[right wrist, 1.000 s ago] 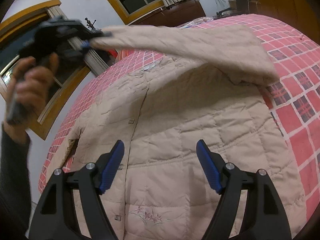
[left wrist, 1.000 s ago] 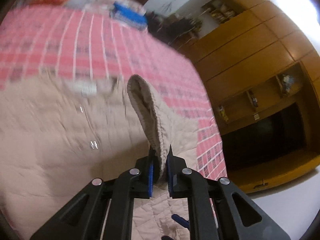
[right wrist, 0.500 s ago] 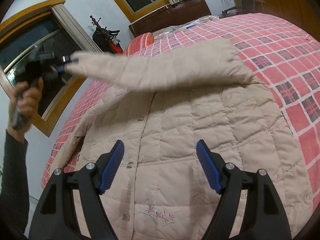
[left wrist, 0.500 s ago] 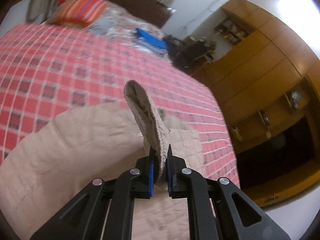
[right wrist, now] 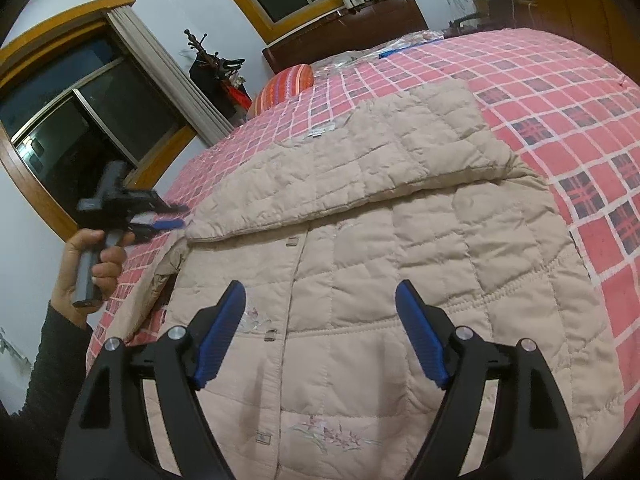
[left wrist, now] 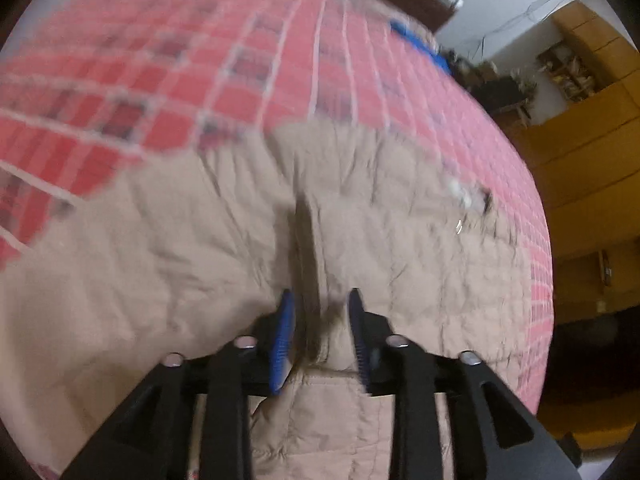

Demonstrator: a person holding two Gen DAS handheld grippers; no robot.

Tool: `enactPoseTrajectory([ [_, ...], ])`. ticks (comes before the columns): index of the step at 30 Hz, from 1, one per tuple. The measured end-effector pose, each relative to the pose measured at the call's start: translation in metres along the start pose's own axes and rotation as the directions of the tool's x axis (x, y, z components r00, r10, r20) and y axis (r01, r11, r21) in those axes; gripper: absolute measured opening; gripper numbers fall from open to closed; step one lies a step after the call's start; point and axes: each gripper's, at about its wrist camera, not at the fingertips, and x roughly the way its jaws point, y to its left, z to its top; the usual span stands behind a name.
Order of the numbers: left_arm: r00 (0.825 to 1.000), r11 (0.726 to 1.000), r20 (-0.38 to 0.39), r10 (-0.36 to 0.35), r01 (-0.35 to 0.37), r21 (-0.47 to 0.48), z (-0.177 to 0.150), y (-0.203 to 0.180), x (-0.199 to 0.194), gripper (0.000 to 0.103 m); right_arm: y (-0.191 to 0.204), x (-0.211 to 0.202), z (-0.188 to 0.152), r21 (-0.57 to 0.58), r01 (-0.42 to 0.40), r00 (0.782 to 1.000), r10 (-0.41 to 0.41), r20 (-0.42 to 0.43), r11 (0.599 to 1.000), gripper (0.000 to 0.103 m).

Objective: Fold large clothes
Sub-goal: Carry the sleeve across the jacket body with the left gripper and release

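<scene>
We hold the left gripper (left wrist: pixel 320 320) at nine o'clock in the right wrist view, its blue-padded jaws parted with nothing clamped, our left hand (right wrist: pixel 90 258) wrapped round its handle. Our right gripper (right wrist: pixel 320 332) spreads its jaws wide, empty.

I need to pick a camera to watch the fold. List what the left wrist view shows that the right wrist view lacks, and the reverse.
Left wrist only: wooden cabinets.

Right wrist only: windows, the hand holding the open left hand-held gripper, and the sleeve laid across the coat's buttoned front.

Both: the coat on the bedspread, and an open hand-held gripper.
</scene>
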Motion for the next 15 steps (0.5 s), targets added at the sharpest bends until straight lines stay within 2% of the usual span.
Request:
enactPoseTrajectory([
  [1, 0.999, 1.000, 0.031, -0.019, 0.018, 0.014, 0.000, -0.007, -0.008, 0.054, 0.001, 0.000, 0.001, 0.000, -0.004, 1.000, 0.004, 0.000, 1.000, 0.078],
  [2, 0.997, 0.997, 0.053, -0.062, 0.060, 0.042, -0.001, -0.021, -0.015, 0.055, 0.003, 0.001, 0.001, -0.001, -0.010, 1.000, 0.010, -0.001, 1.000, 0.078],
  [4, 0.991, 0.988, 0.024, -0.133, 0.131, 0.084, -0.003, -0.040, -0.008, 0.056, 0.009, 0.004, 0.001, -0.007, -0.021, 1.000, 0.021, -0.004, 1.000, 0.078],
  [5, 0.990, 0.985, -0.007, -0.144, 0.144, 0.092, -0.005, -0.046, 0.004, 0.056, 0.012, 0.005, 0.000, -0.012, -0.025, 1.000, 0.025, -0.005, 1.000, 0.078],
  [7, 0.992, 0.989, -0.055, -0.117, 0.121, 0.088, -0.010, -0.049, 0.030, 0.056, 0.017, 0.005, -0.002, -0.021, -0.030, 1.000, 0.029, -0.009, 0.999, 0.078],
  [10, 0.994, 0.997, -0.107, -0.039, 0.045, 0.058, -0.021, -0.029, 0.065, 0.054, 0.017, 0.003, -0.006, -0.025, -0.022, 1.000, 0.021, -0.015, 0.999, 0.079],
  [11, 0.994, 0.999, -0.111, -0.022, 0.028, 0.046, -0.025, -0.019, 0.073, 0.046, 0.015, 0.002, -0.007, -0.022, -0.019, 1.000, 0.019, -0.019, 1.000, 0.079],
  [13, 0.993, 0.999, -0.111, -0.046, 0.049, 0.023, -0.032, -0.009, 0.071, 0.041, 0.013, 0.000, -0.008, -0.019, -0.016, 1.000, 0.016, -0.023, 1.000, 0.079],
  [15, 0.993, 0.998, -0.097, -0.060, 0.063, 0.028, -0.034, -0.007, 0.055, 0.043, 0.011, -0.001, -0.008, -0.018, -0.017, 1.000, 0.016, -0.024, 1.000, 0.080],
])
